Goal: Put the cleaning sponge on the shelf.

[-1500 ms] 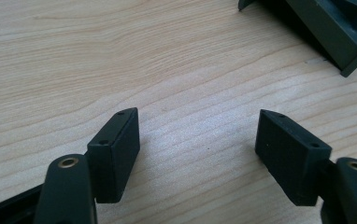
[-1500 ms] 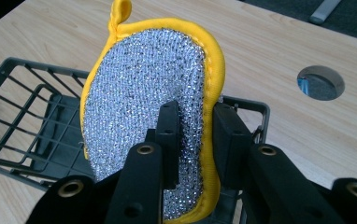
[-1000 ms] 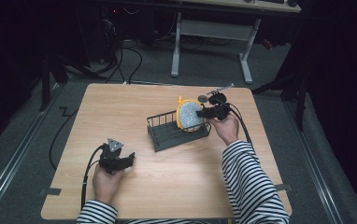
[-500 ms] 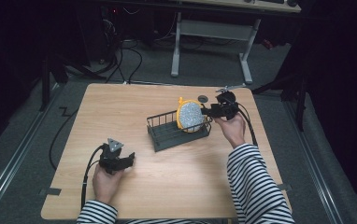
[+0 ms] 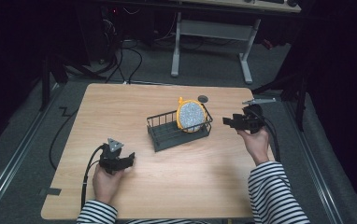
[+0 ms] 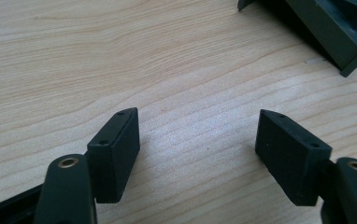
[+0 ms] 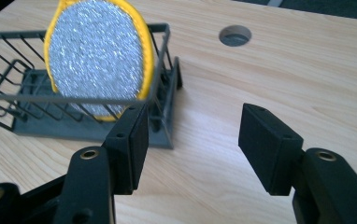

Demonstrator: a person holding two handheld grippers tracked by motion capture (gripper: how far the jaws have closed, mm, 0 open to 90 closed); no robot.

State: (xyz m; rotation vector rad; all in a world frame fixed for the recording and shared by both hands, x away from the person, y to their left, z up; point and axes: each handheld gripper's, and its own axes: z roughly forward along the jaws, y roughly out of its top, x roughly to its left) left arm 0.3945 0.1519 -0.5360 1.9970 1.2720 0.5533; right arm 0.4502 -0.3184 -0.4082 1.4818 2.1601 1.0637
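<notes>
Now that my right claw point(image 5: 227, 122) has just let its jaws spread apart and drawn back to the right of the wire rack point(image 5: 179, 132), the round scouring pad point(image 5: 190, 115) is no longer in my grip; a second ago those jaws were pinched on its edge at the rack. Nothing sits between the jaws now, only bare desk point(image 7: 307, 70) shows through the gap in the right gripper view. I judge that the placing step is done and that this hand is simply clearing away.

The scouring pad point(image 7: 97, 58), silver-grey with a yellow rim, stands on edge inside the rack point(image 7: 22, 121), ahead and to the left of my right claw point(image 7: 193, 140), leaning against the rack's near end wall. It pokes well above the top wire. The rest of the rack holds nothing else that I can see; its dark base tray lies bare behind the pad. Beyond the rack, a round cable hole point(image 7: 235, 35) sits in the desk.

My left claw point(image 5: 129, 160) rests low on the desk, well apart from the rack, its jaws wide apart on nothing. In the left gripper view a corner of the rack point(image 6: 326, 32) shows ahead and to the right of that claw point(image 6: 197, 140).
</notes>
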